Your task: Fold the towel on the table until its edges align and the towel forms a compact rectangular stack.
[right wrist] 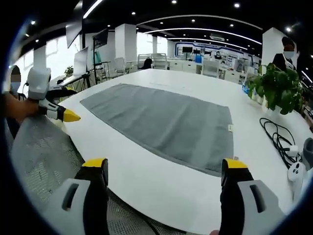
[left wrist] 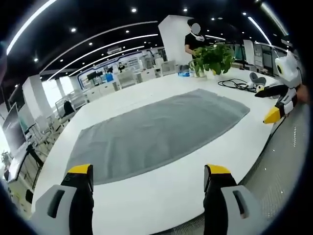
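Gray towel (right wrist: 164, 125) bears a small unreadable tag (right wrist: 230, 128).

One towel (left wrist: 156, 132), one plant (left wrist: 213, 58), two grippers (left wrist: 149, 176) (right wrist: 166, 169).

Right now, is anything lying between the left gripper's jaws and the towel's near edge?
Nothing: in the left gripper view, only bare white table separates the left gripper from the flat grey towel.

Grey towel (left wrist: 156, 132), rect., spread flat & unfolded, single layer, mid white table (left wrist: 161, 196), small tag at one edge
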`<state>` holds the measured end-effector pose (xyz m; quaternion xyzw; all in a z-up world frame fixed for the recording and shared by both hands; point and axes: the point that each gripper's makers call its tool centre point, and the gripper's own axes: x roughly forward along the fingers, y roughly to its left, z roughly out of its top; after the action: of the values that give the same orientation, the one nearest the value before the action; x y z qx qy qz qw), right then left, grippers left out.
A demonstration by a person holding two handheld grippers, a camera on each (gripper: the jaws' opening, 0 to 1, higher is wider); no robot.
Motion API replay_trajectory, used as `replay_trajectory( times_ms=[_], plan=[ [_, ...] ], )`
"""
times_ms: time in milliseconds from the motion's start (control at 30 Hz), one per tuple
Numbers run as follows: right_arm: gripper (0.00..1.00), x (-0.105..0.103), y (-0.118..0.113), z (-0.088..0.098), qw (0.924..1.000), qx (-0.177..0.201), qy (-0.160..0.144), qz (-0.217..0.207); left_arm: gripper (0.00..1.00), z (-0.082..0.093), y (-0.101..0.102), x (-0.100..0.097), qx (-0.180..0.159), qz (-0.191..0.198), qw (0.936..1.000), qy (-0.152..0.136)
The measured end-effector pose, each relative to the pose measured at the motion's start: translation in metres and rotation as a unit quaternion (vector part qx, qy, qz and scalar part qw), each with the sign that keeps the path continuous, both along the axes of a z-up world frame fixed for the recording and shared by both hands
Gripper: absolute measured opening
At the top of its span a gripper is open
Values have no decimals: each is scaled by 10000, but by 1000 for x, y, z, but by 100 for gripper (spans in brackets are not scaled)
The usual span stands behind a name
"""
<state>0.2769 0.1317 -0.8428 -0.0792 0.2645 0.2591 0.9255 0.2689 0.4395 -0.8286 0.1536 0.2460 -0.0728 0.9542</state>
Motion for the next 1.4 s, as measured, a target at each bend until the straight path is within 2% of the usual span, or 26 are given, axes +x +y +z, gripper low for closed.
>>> replay_trajectory(
  times_ms=[333,467,567,700,1033,1400],
  plan=[
    [97,1,4,3,9999,106,-40,29,97,1,2,-1,35,97,9999,-12],
    [97,1,4,5,9998,148,-92,28,97,6,1,-2,-23,111,9999,-103],
    [96,2,4,2,9999,127,-1,10,97,6,1,-3,36,91,9999,-83],
    [96,0,9,2,9998,100,6,146,97,8,3,-1,-18,157,9998,-138],
    [97,1,7,4,9999,134,-15,94,97,11,1,-2,-28,162,9998,-149],
    [96,2,2,4,10000,45,-40,-24,95,5,7,3,-118,96,9997,-169]
  ],
)
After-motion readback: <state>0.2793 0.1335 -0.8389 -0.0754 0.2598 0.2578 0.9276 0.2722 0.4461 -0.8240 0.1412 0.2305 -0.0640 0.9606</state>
